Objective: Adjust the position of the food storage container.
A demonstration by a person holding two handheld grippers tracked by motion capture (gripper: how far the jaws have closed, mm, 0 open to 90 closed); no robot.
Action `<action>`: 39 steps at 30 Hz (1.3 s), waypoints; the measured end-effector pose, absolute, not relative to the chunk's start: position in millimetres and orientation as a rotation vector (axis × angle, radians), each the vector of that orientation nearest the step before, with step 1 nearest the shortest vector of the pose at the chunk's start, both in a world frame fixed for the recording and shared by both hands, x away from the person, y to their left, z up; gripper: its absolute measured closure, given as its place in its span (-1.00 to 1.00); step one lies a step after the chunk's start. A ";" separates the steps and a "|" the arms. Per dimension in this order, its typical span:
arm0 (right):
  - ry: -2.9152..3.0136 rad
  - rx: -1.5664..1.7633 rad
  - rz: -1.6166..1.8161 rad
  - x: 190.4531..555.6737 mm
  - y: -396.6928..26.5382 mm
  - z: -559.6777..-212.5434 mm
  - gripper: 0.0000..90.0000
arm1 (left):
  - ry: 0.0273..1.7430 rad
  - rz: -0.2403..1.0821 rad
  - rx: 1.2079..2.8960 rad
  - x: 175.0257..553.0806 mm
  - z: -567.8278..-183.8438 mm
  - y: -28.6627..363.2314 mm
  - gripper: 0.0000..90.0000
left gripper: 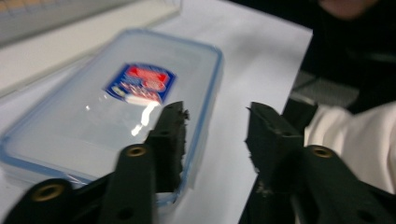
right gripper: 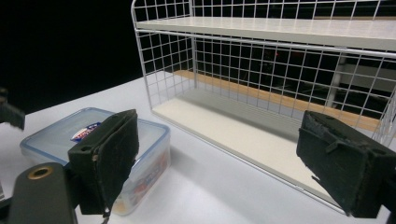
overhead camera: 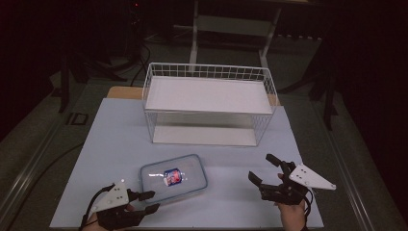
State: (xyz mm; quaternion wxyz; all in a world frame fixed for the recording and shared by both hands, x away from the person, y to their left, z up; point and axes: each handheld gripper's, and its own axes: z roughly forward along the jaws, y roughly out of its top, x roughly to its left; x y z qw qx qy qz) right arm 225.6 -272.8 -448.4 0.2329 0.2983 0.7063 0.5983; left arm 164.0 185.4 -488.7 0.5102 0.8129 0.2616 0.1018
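Lidded container at one o'clock, just beside left gripper, nearer than right gripper; both agape, empty.

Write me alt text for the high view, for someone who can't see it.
A clear lidded food container with a blue seal and a red-and-blue label lies on a pale table, with a white wire shelf rack behind it. The left gripper is at the container's near corner, jaws open; the right gripper hovers apart, jaws wide.
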 end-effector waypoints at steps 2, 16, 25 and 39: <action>1.941 0.819 1.646 225.6 -272.7 -448.5 -0.72 | 0.614 0.210 2.017 164.4 -493.6 181.7 0.45; 1.964 0.828 1.625 228.1 -272.3 -453.0 -0.72 | 0.603 0.154 2.175 166.4 -513.2 171.8 0.98; 1.980 0.845 1.621 230.8 -273.1 -455.4 -0.72 | 0.628 0.153 2.185 172.3 -516.5 173.5 0.99; 1.989 0.853 1.625 231.3 -272.5 -455.9 -0.72 | 0.677 0.173 2.216 189.1 -517.7 176.5 0.99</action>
